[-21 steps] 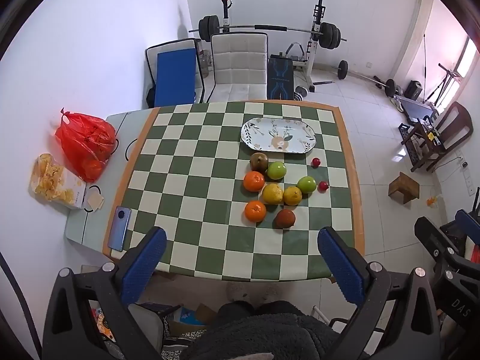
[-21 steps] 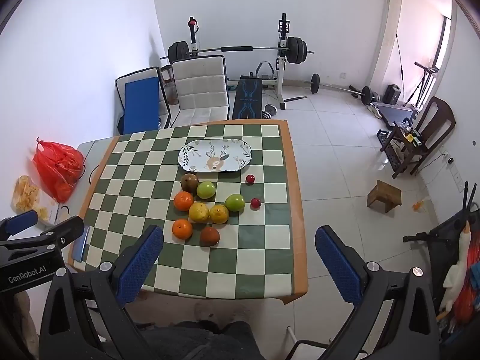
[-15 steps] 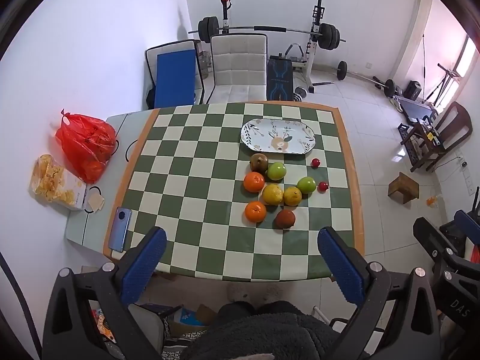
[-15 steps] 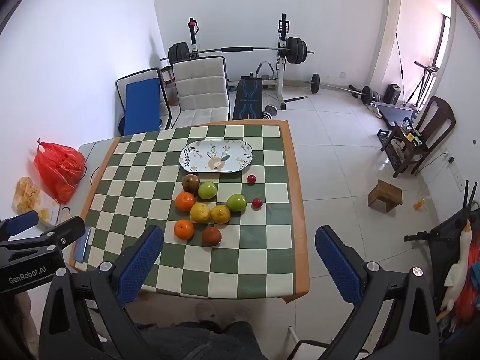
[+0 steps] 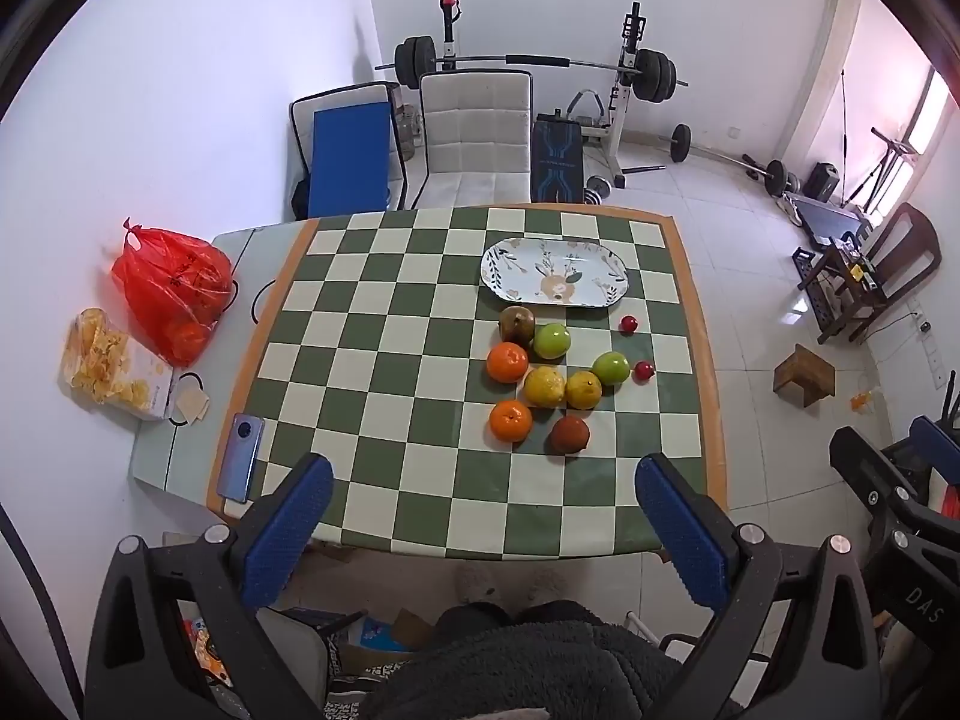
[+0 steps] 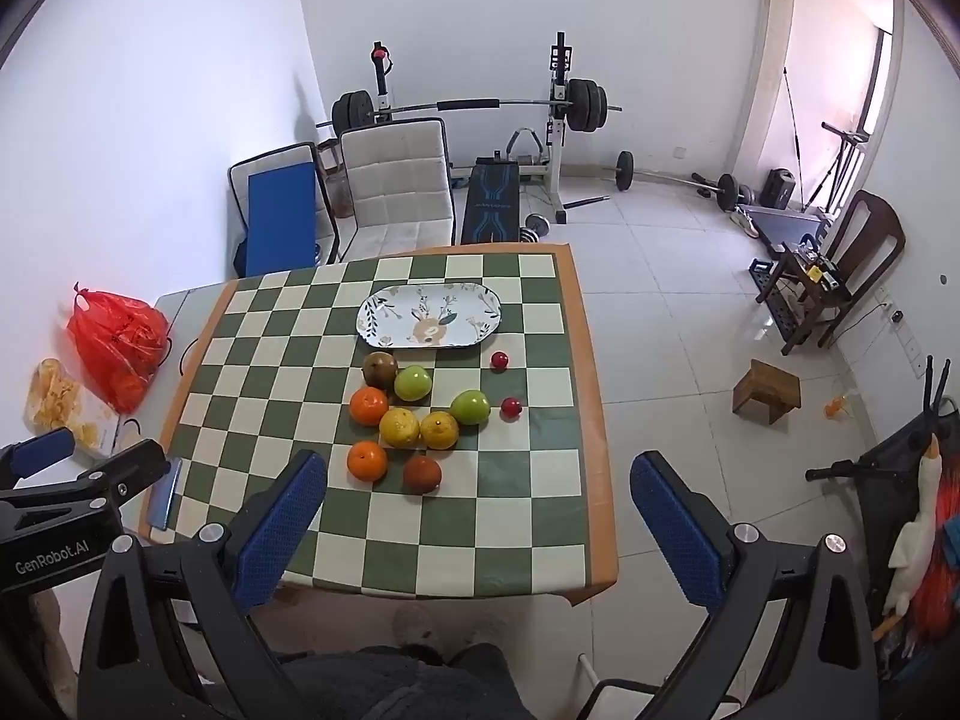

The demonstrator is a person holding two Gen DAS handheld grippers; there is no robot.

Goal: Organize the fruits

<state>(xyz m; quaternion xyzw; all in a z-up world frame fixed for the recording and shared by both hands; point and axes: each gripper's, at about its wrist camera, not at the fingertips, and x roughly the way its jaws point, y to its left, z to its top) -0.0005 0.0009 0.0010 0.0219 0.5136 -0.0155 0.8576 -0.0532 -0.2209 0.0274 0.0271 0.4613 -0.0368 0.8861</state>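
Note:
Several fruits lie loose on the checkered table [image 5: 384, 396]: two oranges [image 5: 510, 420], two yellow citrus [image 5: 545, 386], two green apples [image 5: 552, 340], a brown pear [image 5: 517, 323], a reddish-brown fruit [image 5: 570, 434] and two small red fruits [image 5: 643, 370]. An empty oval patterned plate [image 5: 555, 272] sits behind them; it also shows in the right wrist view [image 6: 429, 315]. My left gripper [image 5: 483, 531] is open and empty, high above the table's near edge. My right gripper [image 6: 477, 522] is open and empty, also high above the near edge.
A blue phone [image 5: 240, 465] lies at the table's near left edge. A red plastic bag [image 5: 171, 294] and a snack bag [image 5: 114, 366] sit on a side surface to the left. Chairs [image 5: 474, 138] and a weight bench stand behind the table. A small wooden stool [image 5: 804, 373] stands on the floor, right.
Both views have shifted very slightly; the fruits and plate have not moved. Both grippers stay open.

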